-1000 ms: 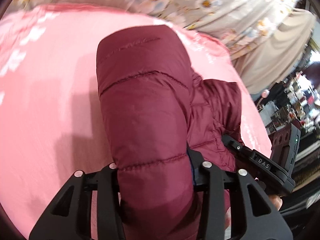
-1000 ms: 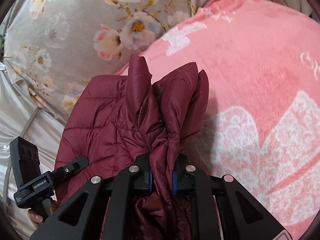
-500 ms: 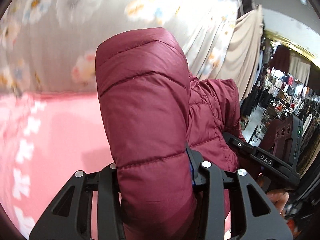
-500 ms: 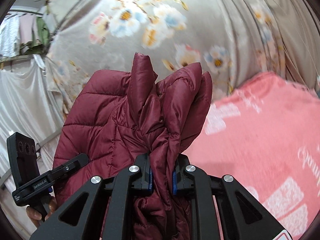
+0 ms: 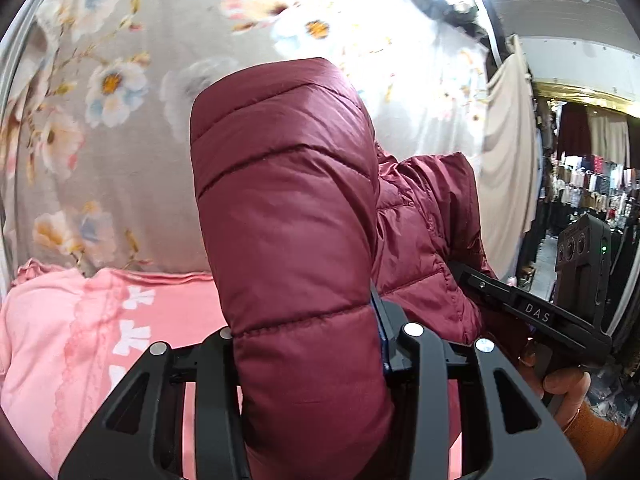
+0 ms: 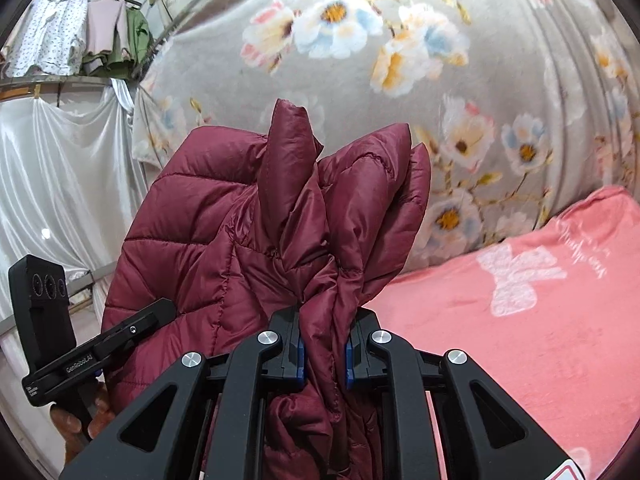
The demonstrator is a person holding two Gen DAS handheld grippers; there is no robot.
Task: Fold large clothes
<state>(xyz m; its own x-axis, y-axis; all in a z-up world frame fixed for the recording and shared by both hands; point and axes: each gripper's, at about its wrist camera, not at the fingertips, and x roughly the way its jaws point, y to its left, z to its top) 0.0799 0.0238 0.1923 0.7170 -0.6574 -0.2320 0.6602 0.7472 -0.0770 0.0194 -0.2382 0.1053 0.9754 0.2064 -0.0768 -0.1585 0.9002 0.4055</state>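
Two big cloths fill the background: a grey floral curtain [image 6: 500, 80] hanging upright, and below it a pink blanket [image 6: 540, 320] spread flat as the folding surface. Against them hangs the maroon puffer jacket [image 5: 288, 220], clear of the blanket and carried between both grippers. It spans from one hand to the other, so its long axis appears to run side to side between them, and the quilted bulk bunches upward in front of each camera; what hangs below the fingers is out of view.

In its own view the left gripper [image 5: 308, 344] is clamped on a thick padded roll of the jacket, jaws held fairly wide by the stuffing. The right gripper [image 6: 322, 354] pinches a thinner gathered ridge of fabric, its blue pads [image 6: 301, 356] pressed in close on either side. Each gripper shows in the other's view, near and off to the side, so neither hand is clearly nearer the blanket.

My judgement: the coming move turns on the blanket lying below and ahead of both hands, so the jacket must come down onto it evenly, spread flat
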